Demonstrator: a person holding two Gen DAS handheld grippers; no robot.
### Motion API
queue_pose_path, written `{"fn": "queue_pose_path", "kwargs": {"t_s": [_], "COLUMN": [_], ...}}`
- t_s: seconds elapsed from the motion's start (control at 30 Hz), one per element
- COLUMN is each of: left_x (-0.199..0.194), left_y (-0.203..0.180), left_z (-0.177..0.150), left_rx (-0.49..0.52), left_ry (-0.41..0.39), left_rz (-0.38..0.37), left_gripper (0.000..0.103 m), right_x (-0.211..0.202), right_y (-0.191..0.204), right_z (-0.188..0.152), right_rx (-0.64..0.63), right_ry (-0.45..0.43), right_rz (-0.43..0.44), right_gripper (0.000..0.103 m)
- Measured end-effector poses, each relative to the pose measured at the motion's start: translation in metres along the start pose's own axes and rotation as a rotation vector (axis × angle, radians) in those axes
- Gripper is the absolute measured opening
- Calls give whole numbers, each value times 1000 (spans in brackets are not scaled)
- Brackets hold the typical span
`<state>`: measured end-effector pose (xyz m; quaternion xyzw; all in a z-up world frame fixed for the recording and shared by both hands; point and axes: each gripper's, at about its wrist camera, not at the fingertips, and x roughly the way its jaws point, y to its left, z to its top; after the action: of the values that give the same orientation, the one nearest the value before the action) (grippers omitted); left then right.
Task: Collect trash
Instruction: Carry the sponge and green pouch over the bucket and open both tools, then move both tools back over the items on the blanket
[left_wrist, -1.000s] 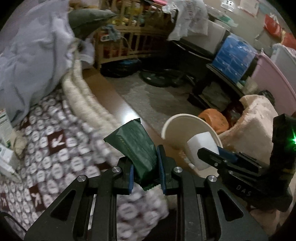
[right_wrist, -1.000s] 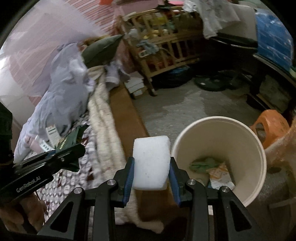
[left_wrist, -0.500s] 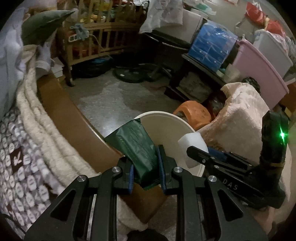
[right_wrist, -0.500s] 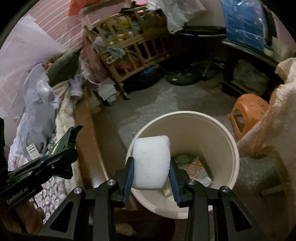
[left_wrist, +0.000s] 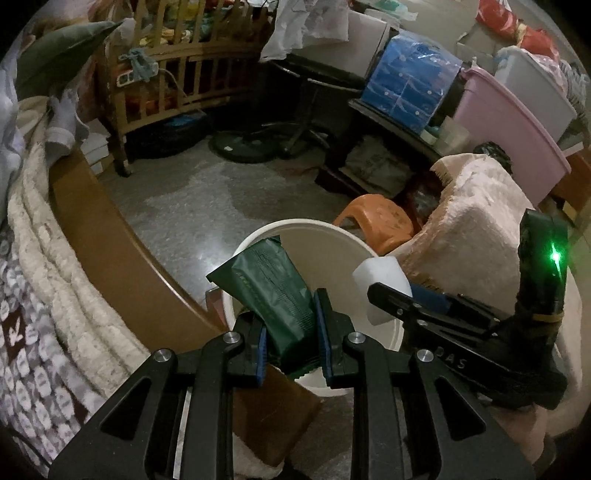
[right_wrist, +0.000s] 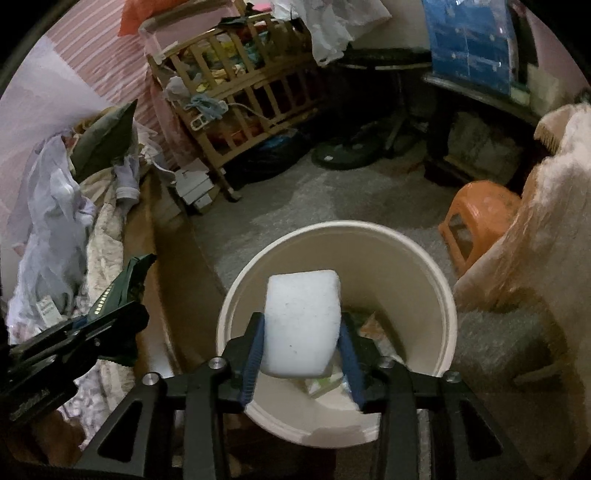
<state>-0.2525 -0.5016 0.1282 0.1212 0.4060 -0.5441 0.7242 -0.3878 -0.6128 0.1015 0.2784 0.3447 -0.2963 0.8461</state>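
Dark green wrapper (left_wrist: 275, 295), lower end hidden between the left gripper (left_wrist: 290, 341) fingers, poised over the white bin (right_wrist: 441, 291) rim, white foam block (right_wrist: 301, 325) above the bin mouth, right gripper (right_wrist: 301, 354) fingers just widening, right pad apart, bin litter indistinct, orange stool (right_wrist: 480, 214) beyond.

Stool (right_wrist: 480, 218) behind bin (right_wrist: 436, 280)

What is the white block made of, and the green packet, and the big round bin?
White block: looks like soft foam or sponge; matte, finely speckled, rounded edges. Green packet: probably thin plastic film; slightly glossy, wrinkled, with a crimped edge. Bin: likely smooth cream plastic; even sheen, thin rolled rim.
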Motion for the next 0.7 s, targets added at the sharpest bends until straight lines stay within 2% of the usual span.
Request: {"fn": "queue_pose_path", "kwargs": {"t_s": [0.03,0.1,0.17,0.33,0.7], "left_x": [-1,-1,-3,-6,-19], "left_y": [1,2,6,12,30], "left_z": [0,0,-1,-3,-13], "left_rx": [0,-4,-15,-29,-54], "left_ry": [-6,-10,-17,-13,-25], "left_rz": [-10,-15,-23,-8,75], "left_gripper": [26,41,45,46,46], "right_x": [-1,-2,-2,2,7], "right_y": [0,-1,-3,-2,17], "right_z": [1,3,3,-1,-8], "right_rx": [-5,-4,9,13,-9], "right_ry": [-11,-24,-25,1,25], "right_rz": [-25,-36,-28,-17,7], "right_gripper": [45,48,49,49,49]}}
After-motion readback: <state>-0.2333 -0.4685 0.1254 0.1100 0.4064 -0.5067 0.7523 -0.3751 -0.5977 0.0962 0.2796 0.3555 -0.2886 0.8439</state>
